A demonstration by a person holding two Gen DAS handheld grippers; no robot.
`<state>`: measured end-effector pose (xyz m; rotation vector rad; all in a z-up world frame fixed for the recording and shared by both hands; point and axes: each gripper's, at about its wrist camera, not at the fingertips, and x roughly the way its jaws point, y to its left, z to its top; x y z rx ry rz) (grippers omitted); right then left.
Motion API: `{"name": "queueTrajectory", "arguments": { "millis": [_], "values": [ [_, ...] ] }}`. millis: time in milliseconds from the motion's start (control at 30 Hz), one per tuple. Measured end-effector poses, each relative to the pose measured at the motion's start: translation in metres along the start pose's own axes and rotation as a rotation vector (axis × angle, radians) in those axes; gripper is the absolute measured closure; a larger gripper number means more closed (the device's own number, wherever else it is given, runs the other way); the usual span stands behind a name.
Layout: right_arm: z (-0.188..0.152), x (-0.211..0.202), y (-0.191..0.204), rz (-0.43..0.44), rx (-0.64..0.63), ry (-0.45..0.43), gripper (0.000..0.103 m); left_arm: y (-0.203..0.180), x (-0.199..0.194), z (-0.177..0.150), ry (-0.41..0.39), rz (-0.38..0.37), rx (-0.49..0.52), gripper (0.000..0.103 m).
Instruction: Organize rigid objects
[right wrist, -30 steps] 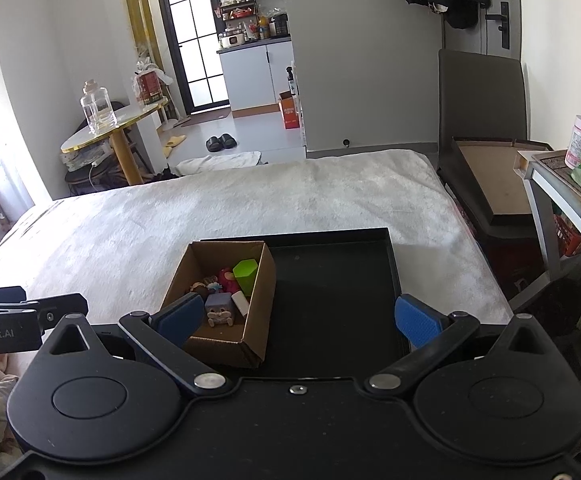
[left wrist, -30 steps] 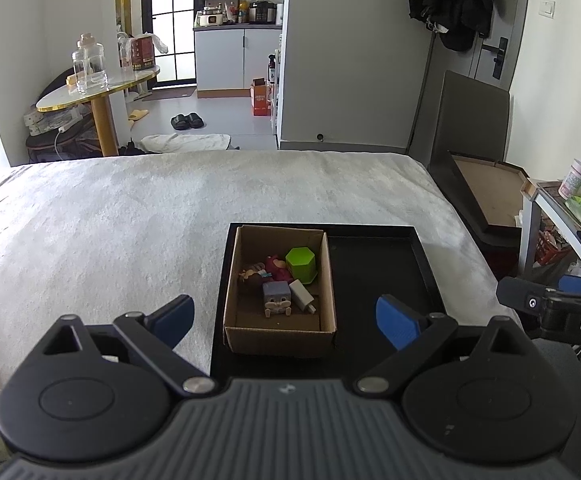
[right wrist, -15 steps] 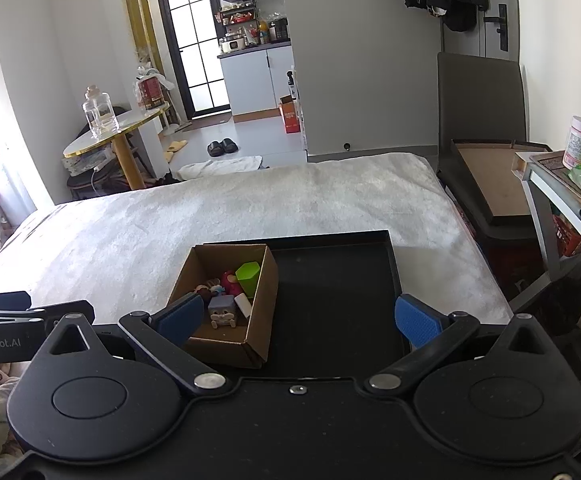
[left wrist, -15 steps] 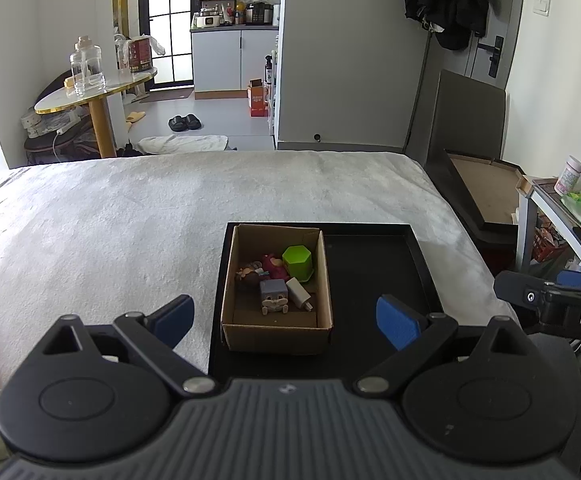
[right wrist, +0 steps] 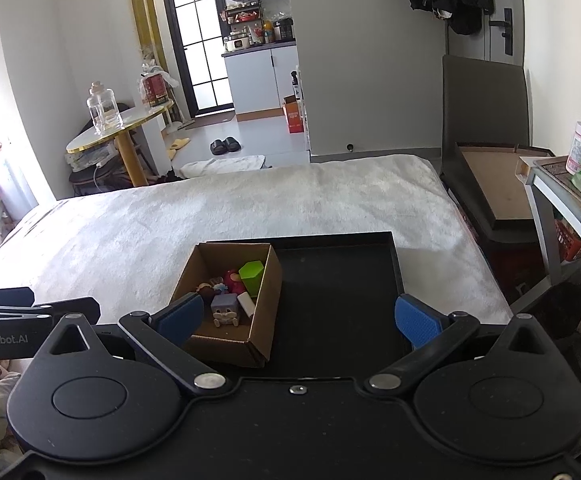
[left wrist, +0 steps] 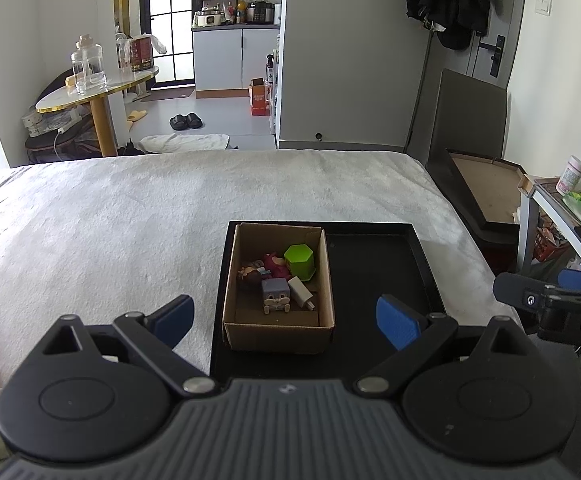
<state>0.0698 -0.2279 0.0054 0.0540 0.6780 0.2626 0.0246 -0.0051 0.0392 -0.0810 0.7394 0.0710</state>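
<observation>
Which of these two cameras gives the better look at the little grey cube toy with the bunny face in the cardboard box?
The left wrist view: the grey cube toy sits unobstructed near the middle of the cardboard box, face towards the camera. In the right wrist view the toy is visible but smaller and seen at an angle, close beside that gripper's blue fingertip.

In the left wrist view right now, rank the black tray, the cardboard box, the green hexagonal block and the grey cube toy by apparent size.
1. black tray
2. cardboard box, standing on the tray's left side
3 and 4. green hexagonal block and grey cube toy look about alike; no ranking between them.
</observation>
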Motion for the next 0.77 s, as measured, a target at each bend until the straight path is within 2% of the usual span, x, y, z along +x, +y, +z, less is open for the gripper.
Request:
{"name": "queueTrajectory", "arguments": {
  "millis": [367,767],
  "values": [
    [-0.001,0.002,0.004,-0.031,-0.016,0.003,0.000,0.003,0.000,-0.001,0.002,0.000,0.002,0.006],
    [-0.005,0.011,0.004,-0.026,-0.010,0.025,0.000,0.007,0.009,-0.005,0.007,-0.009,0.014,0.006]
  ]
}}
